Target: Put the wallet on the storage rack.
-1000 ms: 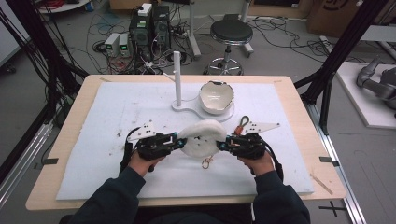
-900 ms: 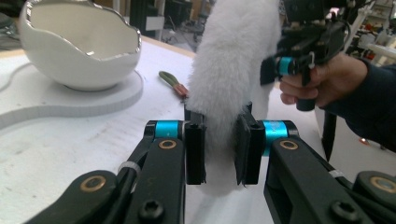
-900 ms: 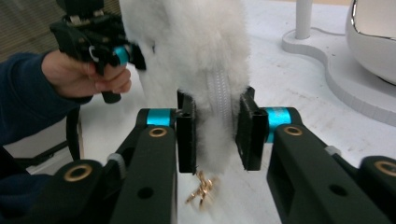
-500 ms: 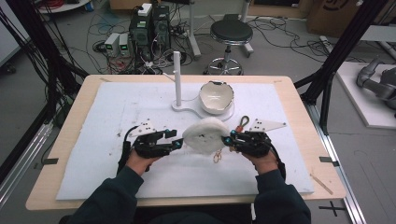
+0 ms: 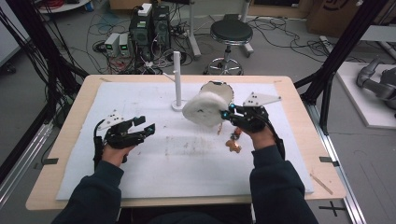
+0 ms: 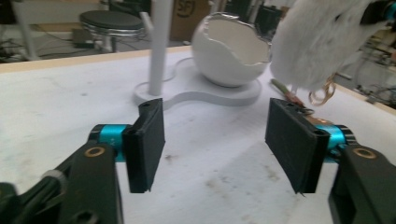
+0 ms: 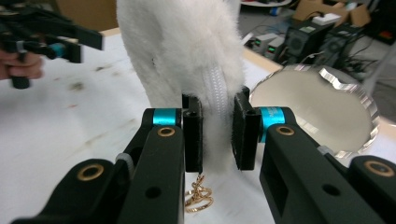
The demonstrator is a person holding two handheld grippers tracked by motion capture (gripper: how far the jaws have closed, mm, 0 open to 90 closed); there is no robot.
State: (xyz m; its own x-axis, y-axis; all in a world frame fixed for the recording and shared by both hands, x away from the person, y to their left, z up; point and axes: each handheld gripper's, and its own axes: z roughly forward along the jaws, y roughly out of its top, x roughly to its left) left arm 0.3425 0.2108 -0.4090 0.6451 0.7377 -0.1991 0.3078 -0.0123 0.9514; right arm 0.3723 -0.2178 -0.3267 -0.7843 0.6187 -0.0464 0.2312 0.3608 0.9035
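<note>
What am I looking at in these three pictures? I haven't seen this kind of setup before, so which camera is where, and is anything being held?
A person sits at a table holding a hand-operated two-jaw gripper in each hand. One camera looks down from above; the other two ride on the grippers and look along their black jaws.

The right gripper is clamped on a white fluffy pouch with gold rings dangling from it, lifted off the mat. The right gripper view shows its pads pressing the pouch's white zipper edge.

The left gripper holds nothing; its jaws have just been opening, and its own view shows only bare mat between them.

On the mat stands a white stand: an upright post and an egg-shaped bowl with a jagged rim.
</note>
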